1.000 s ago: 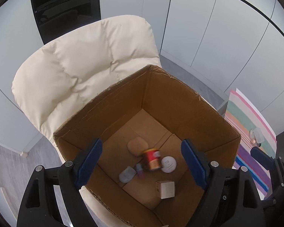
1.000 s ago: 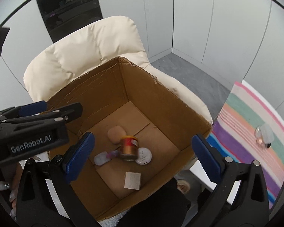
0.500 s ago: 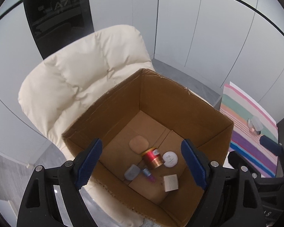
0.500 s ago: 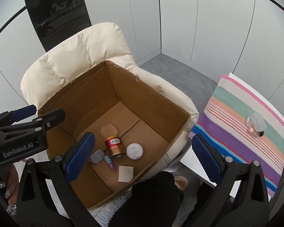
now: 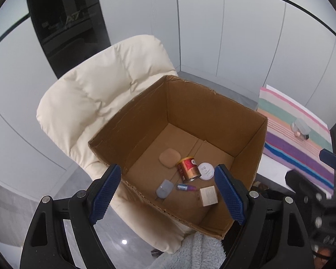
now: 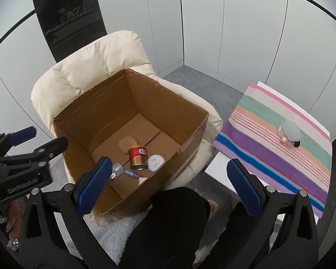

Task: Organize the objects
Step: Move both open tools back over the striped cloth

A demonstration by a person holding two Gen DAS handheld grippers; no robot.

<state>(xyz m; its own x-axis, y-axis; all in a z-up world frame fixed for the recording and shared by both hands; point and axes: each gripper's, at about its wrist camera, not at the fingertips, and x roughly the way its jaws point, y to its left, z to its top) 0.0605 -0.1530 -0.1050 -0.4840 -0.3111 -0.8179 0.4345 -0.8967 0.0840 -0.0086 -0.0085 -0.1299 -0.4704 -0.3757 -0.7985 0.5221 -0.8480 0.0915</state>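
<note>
**Two wrist fisheyes, both angled down**

Each looks steeply down along its own blue-padded fingers. The left-wrist view sits nearer the cardboard box (image 5: 145,121); the right-wrist view stands further right, nearer the striped cloth (image 6: 280,148). Both share box, chair (image 5: 96,94) and cloth.

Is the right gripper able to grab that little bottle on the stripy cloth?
Probably yes. The right gripper has its jaws wide and empty, and the little bottle lies out in the open on the striped cloth, with nothing between them.
</note>
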